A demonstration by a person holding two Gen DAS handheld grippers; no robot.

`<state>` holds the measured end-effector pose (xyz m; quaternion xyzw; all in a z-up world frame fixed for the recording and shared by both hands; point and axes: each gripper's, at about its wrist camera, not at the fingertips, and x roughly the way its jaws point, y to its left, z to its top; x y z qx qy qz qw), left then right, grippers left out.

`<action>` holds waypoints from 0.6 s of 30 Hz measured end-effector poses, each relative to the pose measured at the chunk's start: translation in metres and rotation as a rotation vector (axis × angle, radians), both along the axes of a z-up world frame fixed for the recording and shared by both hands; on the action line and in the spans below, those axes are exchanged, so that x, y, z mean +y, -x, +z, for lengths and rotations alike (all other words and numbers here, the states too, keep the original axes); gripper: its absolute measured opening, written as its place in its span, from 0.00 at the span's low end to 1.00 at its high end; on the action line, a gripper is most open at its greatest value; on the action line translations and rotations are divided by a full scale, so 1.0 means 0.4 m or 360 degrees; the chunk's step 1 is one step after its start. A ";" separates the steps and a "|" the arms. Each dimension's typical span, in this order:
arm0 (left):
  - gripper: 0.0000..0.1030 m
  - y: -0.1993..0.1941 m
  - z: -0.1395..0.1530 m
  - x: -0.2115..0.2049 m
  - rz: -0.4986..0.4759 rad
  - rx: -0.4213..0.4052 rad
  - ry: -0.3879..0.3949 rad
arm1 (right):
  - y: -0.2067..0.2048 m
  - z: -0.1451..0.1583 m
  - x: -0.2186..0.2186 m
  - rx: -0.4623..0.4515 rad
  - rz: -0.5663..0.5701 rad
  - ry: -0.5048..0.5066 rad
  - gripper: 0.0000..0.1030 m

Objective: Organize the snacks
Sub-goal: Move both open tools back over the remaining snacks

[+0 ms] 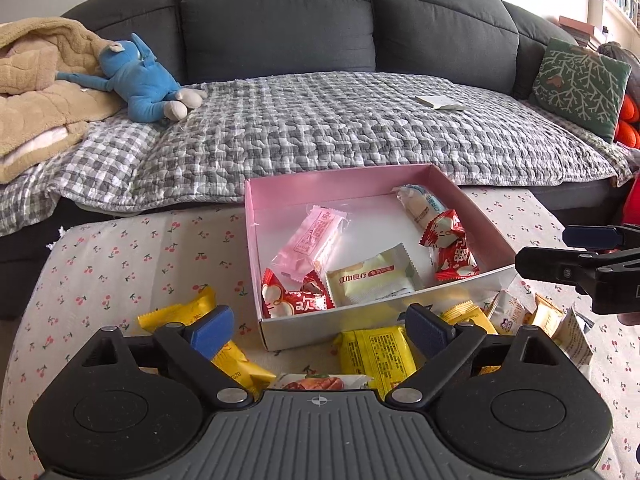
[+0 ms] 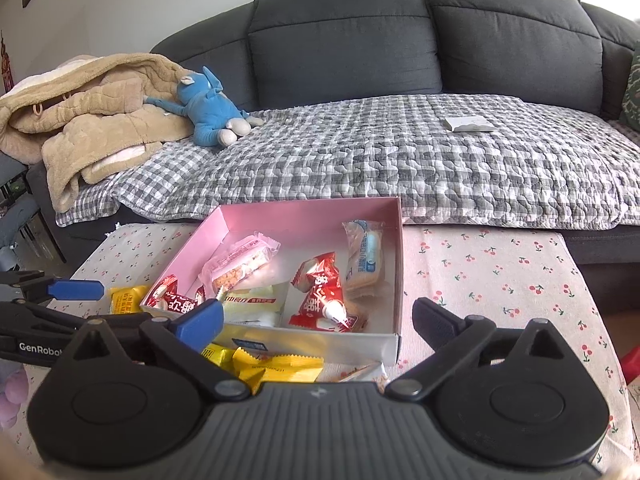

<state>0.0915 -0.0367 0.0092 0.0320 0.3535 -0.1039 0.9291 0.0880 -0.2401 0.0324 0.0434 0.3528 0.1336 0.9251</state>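
Note:
A pink box (image 1: 344, 184) (image 2: 304, 210) stands on the cherry-print tablecloth (image 1: 120, 256) (image 2: 500, 272). Inside lie several wrapped snacks: a pink packet (image 1: 310, 242) (image 2: 240, 262), red packets (image 1: 294, 300) (image 2: 322, 292), a pale green packet (image 1: 372, 280) (image 2: 256, 304) and a clear white-blue packet (image 1: 420, 206) (image 2: 364, 260). Yellow packets (image 1: 376, 354) (image 2: 280, 366) lie on the cloth in front of the box. My left gripper (image 1: 320, 328) is open just before the box's near wall, above the yellow packets, nothing between its pads. My right gripper (image 2: 320, 320) is open over the box's near edge, empty.
A dark grey sofa (image 1: 280, 20) with a checked quilt (image 1: 340, 132) runs behind the table. On it lie a blue plush toy (image 1: 140, 80), a beige blanket (image 1: 36, 88), a white flat item (image 1: 438, 102) and a green cushion (image 1: 580, 84). The other gripper shows at each view's side.

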 end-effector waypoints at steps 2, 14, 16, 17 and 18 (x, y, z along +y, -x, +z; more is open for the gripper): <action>0.93 0.020 0.000 0.008 -0.0008 -0.0014 0.0001 | 0.008 0.004 0.011 0.0012 0.0001 0.0021 1.00; 0.97 0.107 -0.022 0.034 -0.0094 -0.0092 0.0002 | 0.063 0.014 0.060 0.0044 0.0081 0.0110 1.00; 0.97 0.117 -0.028 0.038 -0.0112 -0.0096 0.0005 | 0.077 0.012 0.056 0.0012 0.0098 0.0102 1.00; 0.97 0.121 -0.032 0.043 -0.0121 -0.0097 0.0009 | 0.086 0.011 0.055 -0.0005 0.0113 0.0103 1.00; 0.97 0.124 -0.035 0.046 -0.0120 -0.0098 0.0017 | 0.090 0.009 0.053 -0.0011 0.0128 0.0110 1.00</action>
